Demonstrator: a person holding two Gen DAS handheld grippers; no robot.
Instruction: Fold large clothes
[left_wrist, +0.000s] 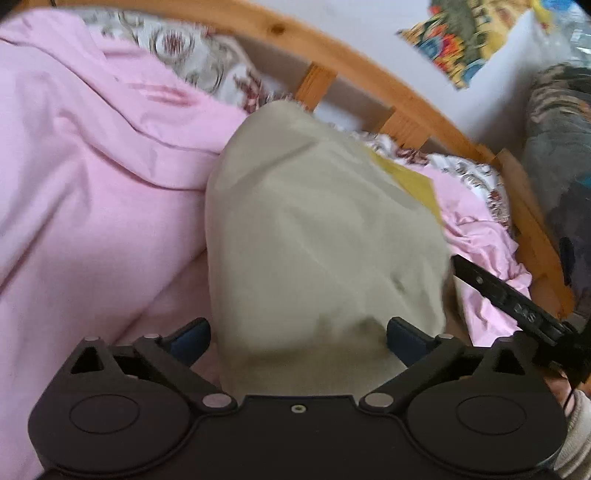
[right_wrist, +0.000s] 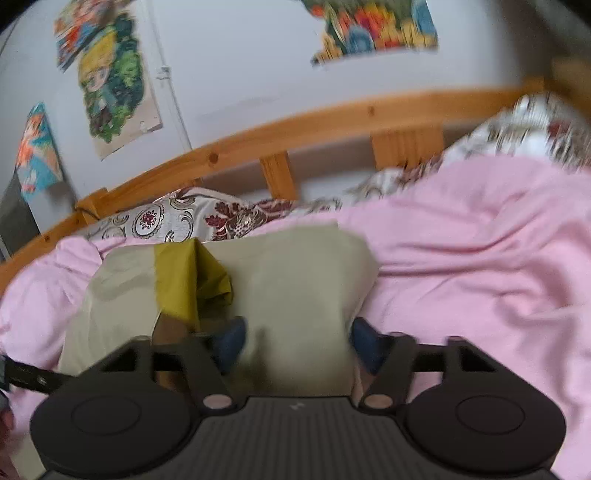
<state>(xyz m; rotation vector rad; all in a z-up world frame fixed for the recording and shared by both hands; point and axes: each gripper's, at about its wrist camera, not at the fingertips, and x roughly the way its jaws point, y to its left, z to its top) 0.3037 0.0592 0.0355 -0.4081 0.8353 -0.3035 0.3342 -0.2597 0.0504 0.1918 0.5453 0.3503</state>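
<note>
The beige garment (right_wrist: 295, 280) lies bunched on the pink sheet (right_wrist: 480, 258), on the near side of the wooden bed rail (right_wrist: 332, 114), with an olive-yellow panel (right_wrist: 188, 280) showing on its upper left. The right gripper (right_wrist: 295, 347) has its fingers spread, cloth lying between them without being pinched. The left gripper (left_wrist: 299, 339) is likewise spread wide, the garment mounded between its fingers. Judging by this, a fold is being set or a fresh hold sought; next, each gripper needs to close on an edge before lifting it toward the rail.
</note>
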